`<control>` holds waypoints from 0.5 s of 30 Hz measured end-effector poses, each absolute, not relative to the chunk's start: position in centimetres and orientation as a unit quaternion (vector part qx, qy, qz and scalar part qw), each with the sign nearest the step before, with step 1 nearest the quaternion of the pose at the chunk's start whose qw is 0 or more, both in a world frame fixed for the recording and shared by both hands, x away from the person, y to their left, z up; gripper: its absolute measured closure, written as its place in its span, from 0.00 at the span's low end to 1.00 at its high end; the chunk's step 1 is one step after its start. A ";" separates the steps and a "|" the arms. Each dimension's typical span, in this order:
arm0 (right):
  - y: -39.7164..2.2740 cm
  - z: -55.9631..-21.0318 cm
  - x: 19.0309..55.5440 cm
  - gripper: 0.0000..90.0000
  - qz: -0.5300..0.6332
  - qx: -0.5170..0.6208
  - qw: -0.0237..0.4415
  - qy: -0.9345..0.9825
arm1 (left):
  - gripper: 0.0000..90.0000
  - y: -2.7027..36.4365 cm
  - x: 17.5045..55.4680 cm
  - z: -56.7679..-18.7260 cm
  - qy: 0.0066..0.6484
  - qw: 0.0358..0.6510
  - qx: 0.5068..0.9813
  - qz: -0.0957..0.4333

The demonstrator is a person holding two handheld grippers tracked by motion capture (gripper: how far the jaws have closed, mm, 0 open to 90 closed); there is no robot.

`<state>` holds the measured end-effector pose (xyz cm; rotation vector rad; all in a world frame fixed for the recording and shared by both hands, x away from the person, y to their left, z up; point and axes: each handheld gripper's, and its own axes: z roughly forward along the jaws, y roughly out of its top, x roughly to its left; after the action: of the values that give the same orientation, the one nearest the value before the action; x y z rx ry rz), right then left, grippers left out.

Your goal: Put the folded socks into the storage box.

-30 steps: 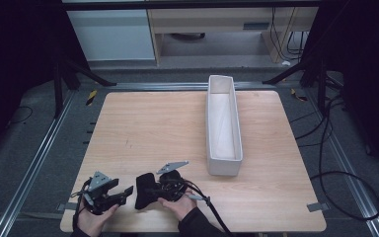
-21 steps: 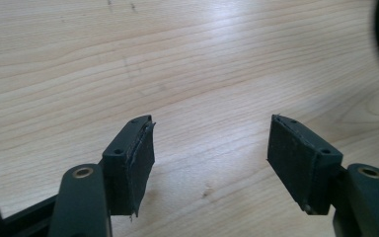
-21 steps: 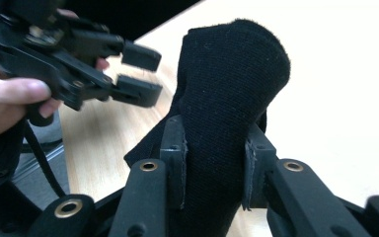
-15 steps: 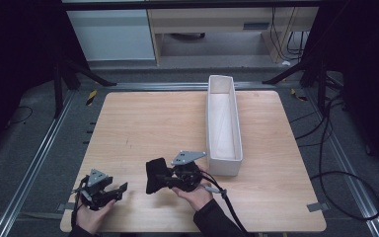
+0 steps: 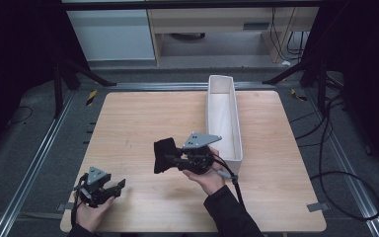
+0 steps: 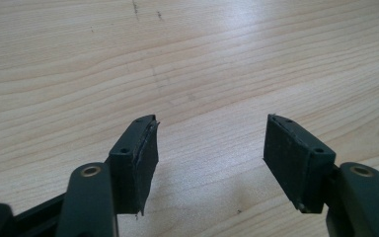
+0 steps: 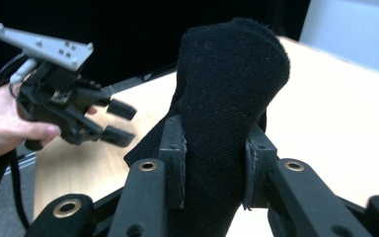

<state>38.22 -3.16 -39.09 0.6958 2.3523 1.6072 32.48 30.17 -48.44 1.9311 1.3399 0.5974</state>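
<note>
Your counter [image 5: 143, 123] is a pale wood top with dark floor and rails around it. A long white bin [image 5: 223, 116] stands on its right half, running away from you, open on top; nothing is visible inside from the high view.

Your right gripper [image 5: 170, 159] is held above the counter's middle front, just left of the bin's near end, its grey plate on top and its fingers pointing left. Those fingers are clamped on a black sock [image 5: 165, 155], partly closed with the cloth filling the gap. In the right gripper view the sock [image 7: 227, 98] stands up between both pads, bunched and thick, its rounded end above the fingers [image 7: 173, 158]. The sock is off the counter, carried in that grip.

Your left gripper [image 5: 109, 189] sits low at the counter's front left corner, well apart from the right one, pointing right. In the left gripper view its fingers [image 6: 140, 158] stand wide apart over bare wood, with nothing between them; they have just been closing a little.
</note>
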 end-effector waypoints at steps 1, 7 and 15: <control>-3.4 -38.8 38.4 0.77 0.547 0.237 0.107 0.796 | 0.41 30.2 32.5 -48.4 0.519 0.348 0.746 0.232; -5.6 -37.0 39.6 0.77 0.547 0.235 0.135 0.793 | 0.44 30.5 32.6 -48.2 0.522 0.347 0.742 0.239; -9.2 -34.4 41.4 0.77 0.543 0.237 0.167 0.788 | 0.45 31.1 32.6 -48.2 0.530 0.346 0.735 0.243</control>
<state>41.44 -9.23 -34.37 0.6757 2.2429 1.5456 32.58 31.06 -48.20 1.9078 1.3754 0.6316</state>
